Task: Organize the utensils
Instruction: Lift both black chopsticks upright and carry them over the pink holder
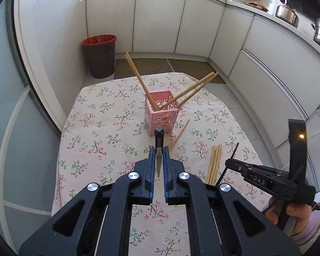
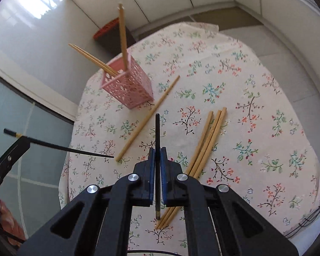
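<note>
Each gripper had a black chopstick pinched between its blue pads: the left gripper [image 1: 159, 152] clamped one chopstick [image 1: 159, 140], the right gripper [image 2: 157, 153] clamped the other chopstick [image 2: 157, 132]. Just beyond sat the pink basket [image 1: 163, 116] with four bamboo chopsticks [image 1: 138, 79] leaning out, more bamboo ones [image 2: 209, 136] loose on the floral tablecloth [image 1: 100, 115].
</note>
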{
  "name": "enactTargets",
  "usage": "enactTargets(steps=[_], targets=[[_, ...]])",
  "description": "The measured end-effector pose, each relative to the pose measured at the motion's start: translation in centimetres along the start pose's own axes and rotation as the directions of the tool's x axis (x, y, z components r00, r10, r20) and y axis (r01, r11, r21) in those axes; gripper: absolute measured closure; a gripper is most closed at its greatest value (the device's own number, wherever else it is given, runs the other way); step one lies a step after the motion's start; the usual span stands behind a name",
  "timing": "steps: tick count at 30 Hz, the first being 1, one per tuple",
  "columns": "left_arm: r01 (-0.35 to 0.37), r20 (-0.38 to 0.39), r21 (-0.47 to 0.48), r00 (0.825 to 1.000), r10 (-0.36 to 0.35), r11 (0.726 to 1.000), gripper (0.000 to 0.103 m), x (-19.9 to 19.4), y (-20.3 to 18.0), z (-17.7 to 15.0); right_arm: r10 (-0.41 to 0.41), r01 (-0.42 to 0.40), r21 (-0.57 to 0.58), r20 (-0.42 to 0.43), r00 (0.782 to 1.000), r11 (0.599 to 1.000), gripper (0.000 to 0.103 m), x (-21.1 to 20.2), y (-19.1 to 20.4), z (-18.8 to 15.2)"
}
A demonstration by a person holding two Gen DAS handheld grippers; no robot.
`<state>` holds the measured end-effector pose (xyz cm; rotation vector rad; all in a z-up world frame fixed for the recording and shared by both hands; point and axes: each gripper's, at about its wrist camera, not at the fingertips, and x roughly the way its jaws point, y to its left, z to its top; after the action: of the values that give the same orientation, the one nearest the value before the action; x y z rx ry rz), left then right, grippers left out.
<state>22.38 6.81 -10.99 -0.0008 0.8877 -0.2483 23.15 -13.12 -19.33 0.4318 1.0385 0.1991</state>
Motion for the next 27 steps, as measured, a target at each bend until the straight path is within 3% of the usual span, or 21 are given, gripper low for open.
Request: enactTargets(steps=[9, 18, 27], targets=[[-0.002, 0.085, -0.01, 0.996, 0.003, 1.0, 0.097, -3.1, -0.8, 0.2, 0.075, -0.056, -0.103, 0.189, 0.979, 0.993, 0.098, -7.1, 2.7, -0.9], [-0.028, 0.123, -0.014, 0.992, 0.029, 1.0, 0.097, -3.0, -1.8, 3.8, 0.122, -0.085, -0.126, 0.32, 0.94, 0.988, 0.098, -12.4, 4.4, 5.1], [-0.045, 0.203, -0.047, 0.978, 0.054, 0.998, 0.097, -2.2, -1.8, 11.0, 0.189, -0.134, -0.156, 0.421, 0.887, 0.979, 0.098, -14.4, 7.3, 11.7]])
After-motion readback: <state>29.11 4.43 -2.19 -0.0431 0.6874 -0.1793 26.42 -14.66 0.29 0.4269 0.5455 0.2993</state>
